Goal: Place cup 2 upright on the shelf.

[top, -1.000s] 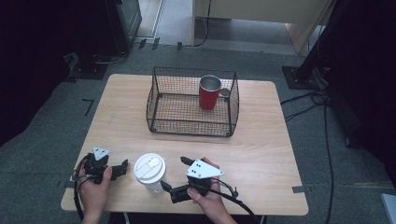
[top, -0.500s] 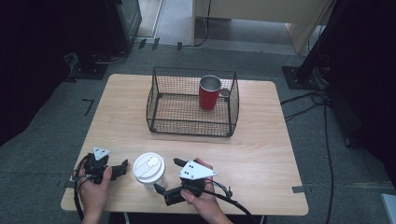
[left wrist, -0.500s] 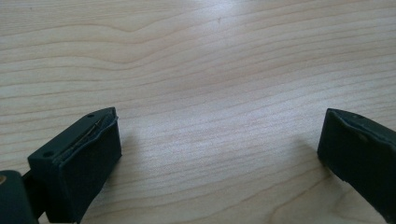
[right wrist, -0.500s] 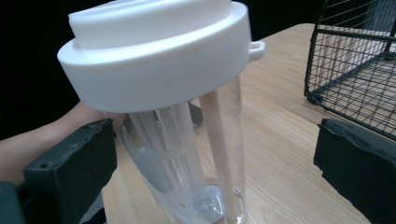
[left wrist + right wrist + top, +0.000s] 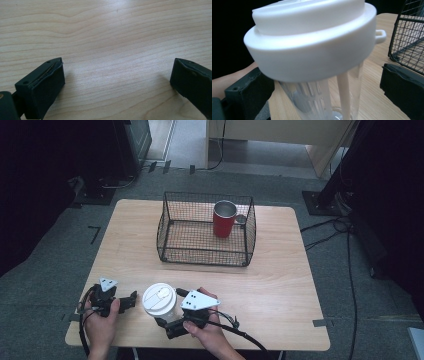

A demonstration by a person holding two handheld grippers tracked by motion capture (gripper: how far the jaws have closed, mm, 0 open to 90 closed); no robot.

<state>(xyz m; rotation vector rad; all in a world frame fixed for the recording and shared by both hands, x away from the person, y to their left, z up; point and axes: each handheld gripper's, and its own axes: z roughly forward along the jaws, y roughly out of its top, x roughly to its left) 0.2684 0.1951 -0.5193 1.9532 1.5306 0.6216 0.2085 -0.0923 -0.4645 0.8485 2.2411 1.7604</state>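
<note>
**Closing in on the lidded cup at the table's near edge**

Straddling the clear cup (image 5: 161, 304), the right gripper (image 5: 167, 312) sits at the lower centre of the high view with its jaws spread to either side of the cup's ribbed wall. In the right gripper view one black jaw stands at lower left and the other at right, and neither appears pressed against the cup (image 5: 322, 75) yet. That placement reads as the set-up for a sideways grasp below the wide white lid (image 5: 312, 37), where the wall is narrow enough for the jaws (the lid overhangs it and would be awkward to pinch).

The left gripper (image 5: 131, 300) rests on the table at lower left of the high view, just beside the cup, jaws spread apart over bare wood in its own view; it seems parked, or ready to steady the cup.

A wire basket (image 5: 206, 230) stands in the upper middle of the high view with a red mug (image 5: 224, 218) upright in its right rear part, a likely destination for the cup.

The table (image 5: 280, 280) is pale wood-grain laminate, smooth and uncluttered. Around it lies grey carpet with cables at right, and dark equipment in the upper corners.
</note>
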